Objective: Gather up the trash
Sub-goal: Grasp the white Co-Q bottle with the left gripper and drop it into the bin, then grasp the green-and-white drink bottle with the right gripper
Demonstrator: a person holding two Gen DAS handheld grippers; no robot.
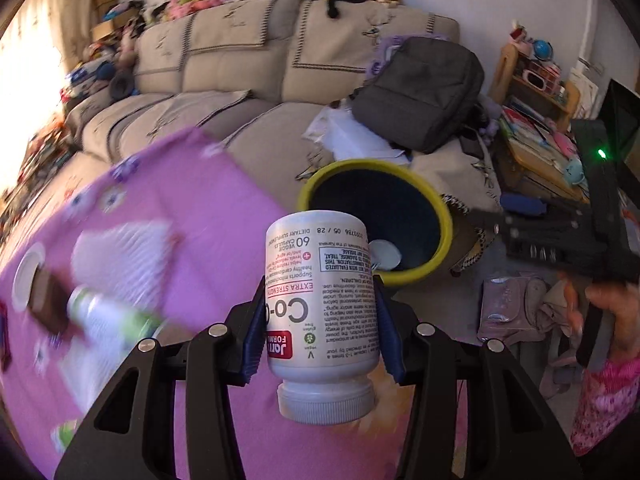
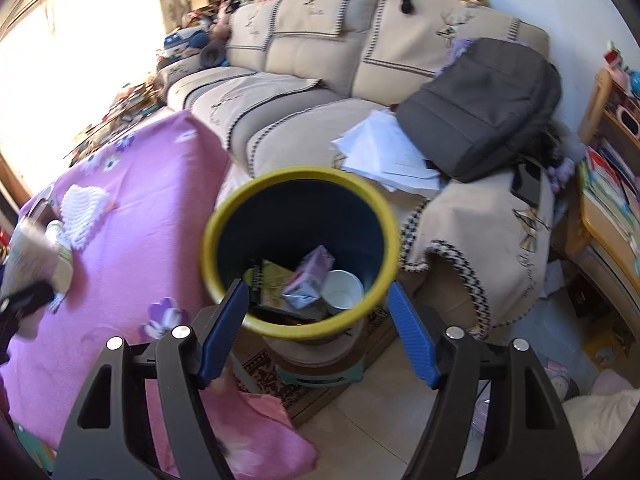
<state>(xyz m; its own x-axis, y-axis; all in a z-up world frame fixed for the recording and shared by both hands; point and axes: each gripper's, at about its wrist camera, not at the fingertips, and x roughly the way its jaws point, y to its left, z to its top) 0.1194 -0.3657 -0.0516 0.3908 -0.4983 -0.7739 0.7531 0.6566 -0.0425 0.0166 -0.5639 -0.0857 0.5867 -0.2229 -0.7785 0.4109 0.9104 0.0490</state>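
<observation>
My left gripper (image 1: 320, 288) is shut on a white supplement bottle (image 1: 322, 304), held upside down with its cap toward the camera, above the pink tablecloth's edge and just short of the bin. The dark blue bin with a yellow rim (image 1: 436, 208) stands beyond it; a white cup (image 1: 386, 254) shows inside. My right gripper (image 2: 316, 292) is open and empty, its blue pads either side of the bin (image 2: 224, 216). Inside the bin lie a white cup (image 2: 342, 290), a purple carton (image 2: 310, 276) and a green packet (image 2: 272, 280).
A table with a pink flowered cloth (image 1: 224, 200) holds a white knitted mat (image 1: 120, 256), a green-white bottle (image 1: 108, 312) and a plate (image 1: 24, 276). A beige sofa (image 2: 312, 52) with a grey backpack (image 2: 484, 108) and papers (image 2: 384, 152) stands behind. A cluttered shelf (image 2: 612, 184) is on the right.
</observation>
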